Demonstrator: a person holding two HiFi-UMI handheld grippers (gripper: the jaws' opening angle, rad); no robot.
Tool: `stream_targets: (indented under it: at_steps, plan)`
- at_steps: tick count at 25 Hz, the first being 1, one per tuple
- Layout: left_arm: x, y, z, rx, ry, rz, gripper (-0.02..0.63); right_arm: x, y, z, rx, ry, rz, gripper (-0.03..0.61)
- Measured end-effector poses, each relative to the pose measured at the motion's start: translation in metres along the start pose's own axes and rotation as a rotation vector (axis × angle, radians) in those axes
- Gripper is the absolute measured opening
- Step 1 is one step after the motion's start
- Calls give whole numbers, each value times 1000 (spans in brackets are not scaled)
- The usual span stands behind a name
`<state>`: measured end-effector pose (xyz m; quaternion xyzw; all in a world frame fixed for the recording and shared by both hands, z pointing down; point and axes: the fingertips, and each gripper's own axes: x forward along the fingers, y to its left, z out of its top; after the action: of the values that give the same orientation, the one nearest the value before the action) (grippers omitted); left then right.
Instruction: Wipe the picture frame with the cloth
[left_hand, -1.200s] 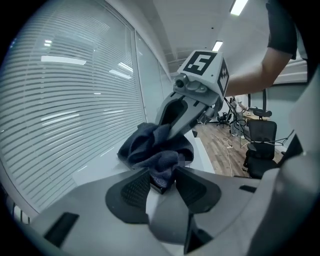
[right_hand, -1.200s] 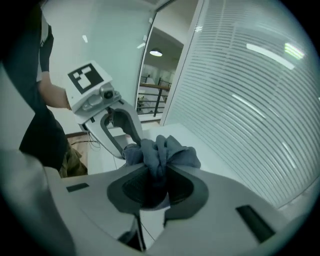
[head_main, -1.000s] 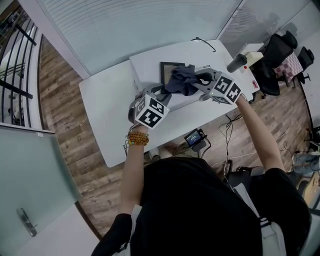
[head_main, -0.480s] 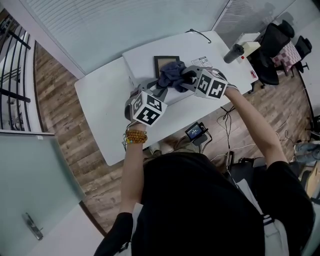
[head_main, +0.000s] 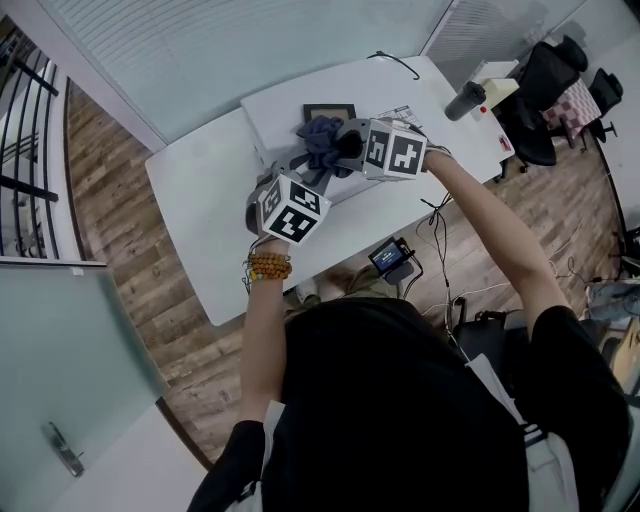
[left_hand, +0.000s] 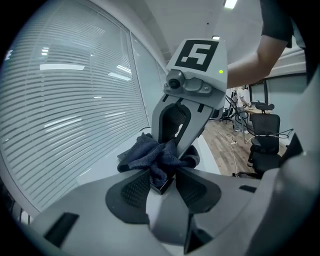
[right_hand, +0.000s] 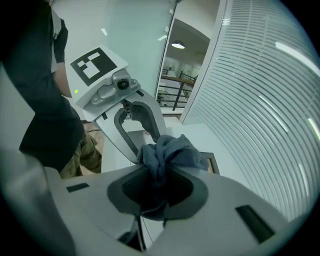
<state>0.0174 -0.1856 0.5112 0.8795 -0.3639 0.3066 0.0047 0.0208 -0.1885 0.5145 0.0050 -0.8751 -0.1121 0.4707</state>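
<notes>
The right tool (right_hand: 157, 174) has its jaws together on a dark blue cloth (right_hand: 170, 150), which stands out in front of them as a bunch. The left tool (left_hand: 162, 176) has one dark corner of the picture frame (left_hand: 163, 186) between its jaws, and they seem to press on it from both sides. The frame is at the upper middle of the head view, on the far part of the white desk (head_main: 200, 200), with the cloth lying against its near edge. I judge that the wiping is under way: both things are gripped and the cloth meets the frame, but how much of its surface is already clean cannot be told, and the far side is still uncovered. Only the two gripper views show the grips themselves; only the head view shows the whole desk and a bottle (head_main: 466, 100) at its upper right.
</notes>
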Motion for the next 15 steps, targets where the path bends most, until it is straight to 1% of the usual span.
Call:
stream_targets:
  at_steps: [2,4,6,8,9,11,13,15]
  plan:
    - [0,0,1,-4,-5,3,160,-4,-2,0,-20,-4,0,51]
    - [-1,0,2,-5,-11,7,156,-14,-16,7,-1,-39,-15,52]
    - [0,-1,2,-6,-11,6,156,-23,-43,20,68,-113,-76,54]
    - [-1,0,1,-10,-9,4,156,-23,-78,26,150,-160,-178,54]
    - [-1,0,0,-14,-8,6,156,-17,-94,25,173,-154,-226,54]
    - [-1,2,0,-25,-5,12,156,1,-113,15,157,-78,-286,54]
    - [-1,2,1,-34,0,14,156,16,-117,3,90,18,-307,54]
    - [-1,0,0,-39,5,11,155,20,-114,-4,56,43,-315,55]
